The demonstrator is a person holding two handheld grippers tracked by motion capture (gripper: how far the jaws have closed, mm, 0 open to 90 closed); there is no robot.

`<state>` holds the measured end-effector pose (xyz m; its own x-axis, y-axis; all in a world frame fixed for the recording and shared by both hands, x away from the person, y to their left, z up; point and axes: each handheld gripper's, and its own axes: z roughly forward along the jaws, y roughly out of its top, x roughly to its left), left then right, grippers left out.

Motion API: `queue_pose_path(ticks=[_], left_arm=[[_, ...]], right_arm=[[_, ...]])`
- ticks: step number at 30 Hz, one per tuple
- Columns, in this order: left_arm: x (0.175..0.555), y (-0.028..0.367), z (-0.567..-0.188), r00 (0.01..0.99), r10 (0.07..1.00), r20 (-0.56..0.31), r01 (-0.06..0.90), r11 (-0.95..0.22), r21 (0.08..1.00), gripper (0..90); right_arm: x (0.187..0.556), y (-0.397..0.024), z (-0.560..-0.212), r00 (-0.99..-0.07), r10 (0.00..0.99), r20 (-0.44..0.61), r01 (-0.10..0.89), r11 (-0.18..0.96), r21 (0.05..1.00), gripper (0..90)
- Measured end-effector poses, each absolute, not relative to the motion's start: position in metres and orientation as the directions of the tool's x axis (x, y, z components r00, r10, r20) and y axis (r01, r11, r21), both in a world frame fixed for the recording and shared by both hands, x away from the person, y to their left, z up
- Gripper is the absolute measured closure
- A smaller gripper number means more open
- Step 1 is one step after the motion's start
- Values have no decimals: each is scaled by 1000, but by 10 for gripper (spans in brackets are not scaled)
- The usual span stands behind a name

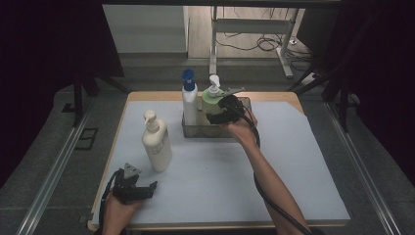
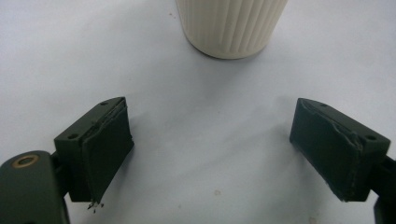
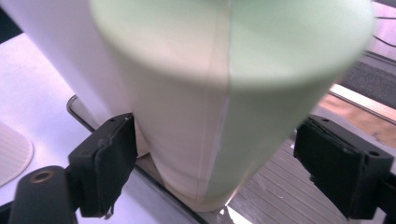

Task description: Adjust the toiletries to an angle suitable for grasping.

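A pale green pump bottle (image 1: 211, 101) stands in a clear bin (image 1: 195, 132) at the back of the table. In the right gripper view the green bottle (image 3: 210, 93) is between the black jaws, and both pads lie against its sides. My right gripper (image 1: 216, 109) (image 3: 215, 154) reaches it from the right, shut on it. A cream ribbed pump bottle (image 1: 156, 144) (image 2: 231, 28) stands upright on the white mat. My left gripper (image 1: 149, 188) (image 2: 210, 140) rests near the front left edge, open, a short way from the cream bottle, with bare mat between its jaws.
A white bottle with a blue pump (image 1: 189, 100) (image 3: 60, 60) stands in the bin just left of the green one. The bin's rim (image 3: 74, 109) and ribbed floor (image 3: 280, 200) lie under the green bottle. The white mat (image 1: 293, 161) covers the wooden table.
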<state>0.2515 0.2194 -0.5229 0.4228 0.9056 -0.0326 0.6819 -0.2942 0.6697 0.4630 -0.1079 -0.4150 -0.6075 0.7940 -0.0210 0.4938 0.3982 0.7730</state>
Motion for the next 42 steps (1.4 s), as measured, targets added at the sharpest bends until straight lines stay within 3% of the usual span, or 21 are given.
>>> queue_pose_path(ticks=[21,23,24,25,28,42], left_arm=[[251,219,-523,422,906,-33,681,-293,671,122],[251,219,-523,422,906,-33,682,-293,670,122],[251,219,-523,422,906,-33,682,-293,670,122],[251,219,-523,422,906,-33,682,-293,670,122],[251,219,-523,422,906,-33,682,-293,670,122],[251,219,-523,421,906,-33,683,-293,670,122]], right_arm=[[440,-142,-409,-594,805,1,521,383,763,586],[440,-146,-410,-587,809,-4,524,384,761,656],[441,-148,-411,-580,815,-14,523,385,761,734],[441,-148,-411,-580,815,-14,523,385,761,734],[444,-150,-413,-567,823,-30,525,390,757,864],[468,-144,-427,-486,874,-8,576,327,749,892]])
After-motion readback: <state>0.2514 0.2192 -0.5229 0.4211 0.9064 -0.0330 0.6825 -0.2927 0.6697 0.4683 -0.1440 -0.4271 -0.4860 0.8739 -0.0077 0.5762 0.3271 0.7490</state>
